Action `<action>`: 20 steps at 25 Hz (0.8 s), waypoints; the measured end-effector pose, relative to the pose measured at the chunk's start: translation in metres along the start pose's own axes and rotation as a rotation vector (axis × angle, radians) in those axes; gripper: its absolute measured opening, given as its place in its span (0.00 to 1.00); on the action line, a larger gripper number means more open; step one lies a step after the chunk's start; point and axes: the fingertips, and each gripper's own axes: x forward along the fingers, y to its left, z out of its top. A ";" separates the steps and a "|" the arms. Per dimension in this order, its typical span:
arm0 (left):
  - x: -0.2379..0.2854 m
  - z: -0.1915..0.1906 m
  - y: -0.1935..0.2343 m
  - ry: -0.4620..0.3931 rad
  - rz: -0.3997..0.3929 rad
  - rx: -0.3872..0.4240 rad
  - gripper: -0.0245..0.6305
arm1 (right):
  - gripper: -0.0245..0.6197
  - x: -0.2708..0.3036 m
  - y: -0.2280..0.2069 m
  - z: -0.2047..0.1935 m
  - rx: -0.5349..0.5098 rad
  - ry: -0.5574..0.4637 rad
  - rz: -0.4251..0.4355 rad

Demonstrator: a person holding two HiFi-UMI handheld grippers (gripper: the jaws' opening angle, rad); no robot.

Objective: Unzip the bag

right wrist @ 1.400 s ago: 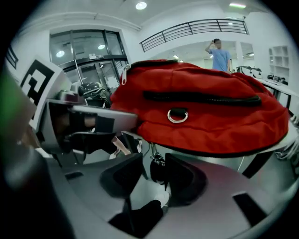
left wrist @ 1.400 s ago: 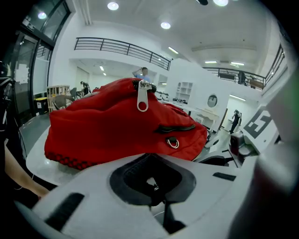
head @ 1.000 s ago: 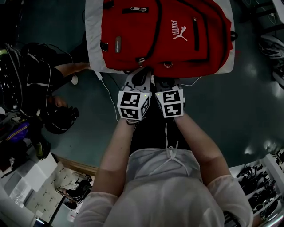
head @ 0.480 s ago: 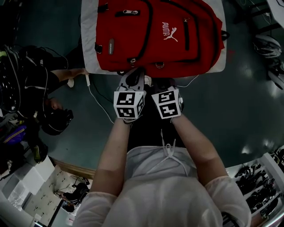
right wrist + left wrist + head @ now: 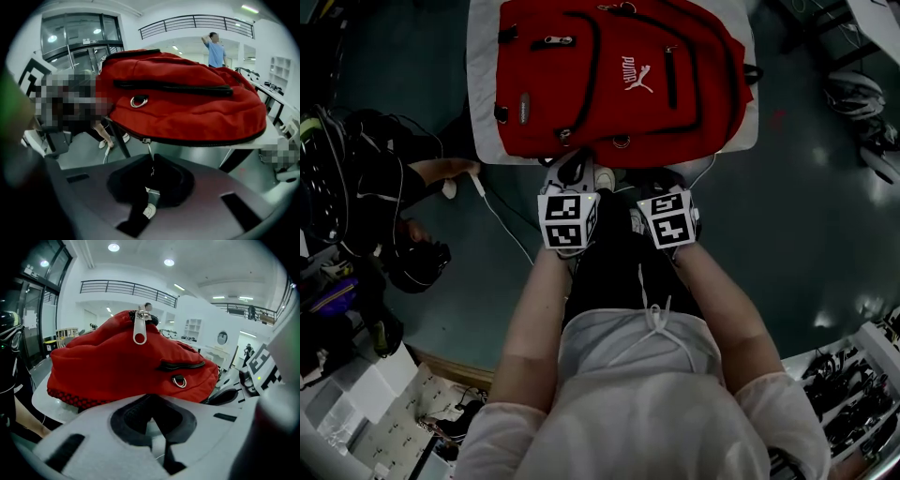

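Observation:
A red backpack (image 5: 619, 80) lies flat on a pale table (image 5: 483, 112), its near edge towards me. A silver zipper pull (image 5: 139, 329) hangs on its top in the left gripper view. My right gripper (image 5: 151, 161) sits just below the bag's near edge (image 5: 661, 180). Its jaws have just been closing and are now shut on the thin zipper pull (image 5: 148, 151), which hangs from the slider (image 5: 146, 140) on the bag's black lower zip. My left gripper (image 5: 151, 398) is shut in front of the bag's near edge (image 5: 574, 171), with nothing seen between its jaws.
A metal ring (image 5: 138, 101) hangs on the bag's front. A white cable (image 5: 502, 225) trails over the floor left of my legs. A person (image 5: 403, 178) sits at the left among dark gear. Table legs (image 5: 117, 136) stand under the bag. Another person (image 5: 215, 47) stands far behind.
My right gripper has moved to the right, away from the left gripper, so the gap between the two cubes is wider. The bag sits higher in the head view.

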 end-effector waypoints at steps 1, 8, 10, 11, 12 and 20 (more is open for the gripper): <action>0.000 0.000 0.000 0.006 0.000 0.014 0.07 | 0.10 -0.003 -0.007 -0.003 0.003 0.005 -0.011; 0.000 0.000 0.000 0.022 0.003 0.033 0.07 | 0.10 -0.021 -0.052 -0.016 -0.011 0.016 -0.081; 0.000 -0.001 0.000 0.024 0.004 0.036 0.07 | 0.10 -0.026 -0.062 -0.018 -0.007 0.019 -0.098; 0.000 -0.001 0.000 0.026 0.005 0.038 0.07 | 0.10 -0.028 -0.068 -0.019 0.000 0.022 -0.106; 0.000 -0.001 0.000 0.027 0.005 0.043 0.07 | 0.10 -0.030 -0.074 -0.020 0.008 0.024 -0.113; 0.004 -0.003 0.000 0.044 0.008 0.071 0.07 | 0.10 -0.039 -0.117 -0.023 0.036 0.037 -0.163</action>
